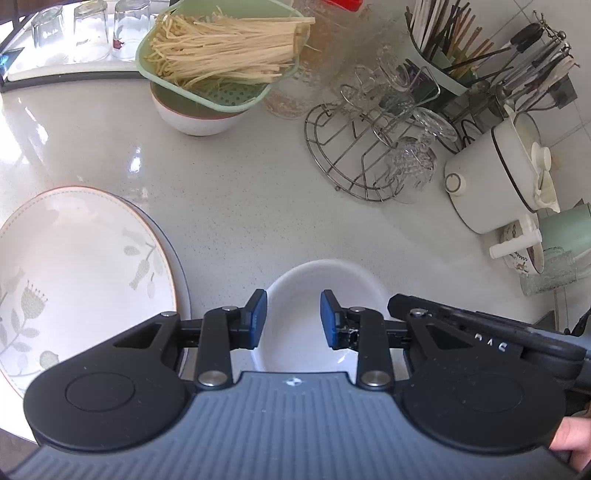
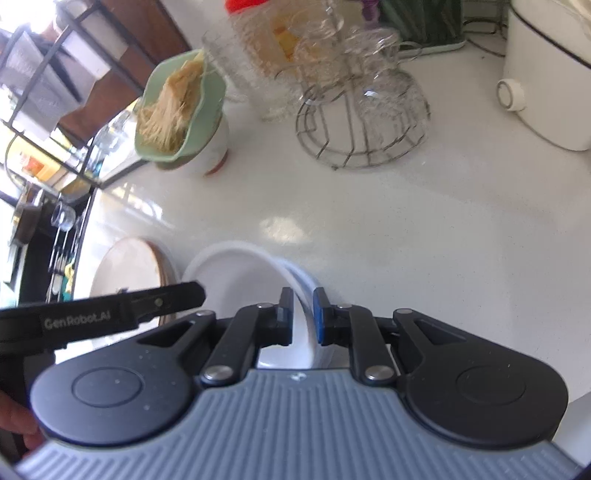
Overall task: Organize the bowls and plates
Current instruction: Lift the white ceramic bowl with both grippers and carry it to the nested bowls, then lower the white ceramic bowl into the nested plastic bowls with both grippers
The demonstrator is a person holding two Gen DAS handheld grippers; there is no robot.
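A plain white bowl point(image 1: 317, 291) sits on the pale counter point(image 1: 229, 206). My left gripper point(image 1: 293, 319) hangs open over the bowl's left side, one blue pad near the rim and the other above the inside. My right gripper point(image 2: 303, 314) stands open by a narrow gap, and the bowl's point(image 2: 236, 273) right rim runs between its pads. A large floral plate point(image 1: 85, 266) lies to the left on top of a blue-rimmed plate point(image 1: 177, 258). In the right wrist view that plate point(image 2: 129, 266) shows beyond one of the left gripper's fingers point(image 2: 166, 299).
At the back, a green colander of noodles point(image 1: 221, 55) rests on a white bowl point(image 1: 192, 118). A wire rack with glasses point(image 1: 369, 155), a white pot point(image 1: 491, 173), a utensil holder point(image 1: 443, 48) and mugs point(image 1: 561, 229) crowd the right side. Upturned glasses point(image 1: 85, 33) stand far left.
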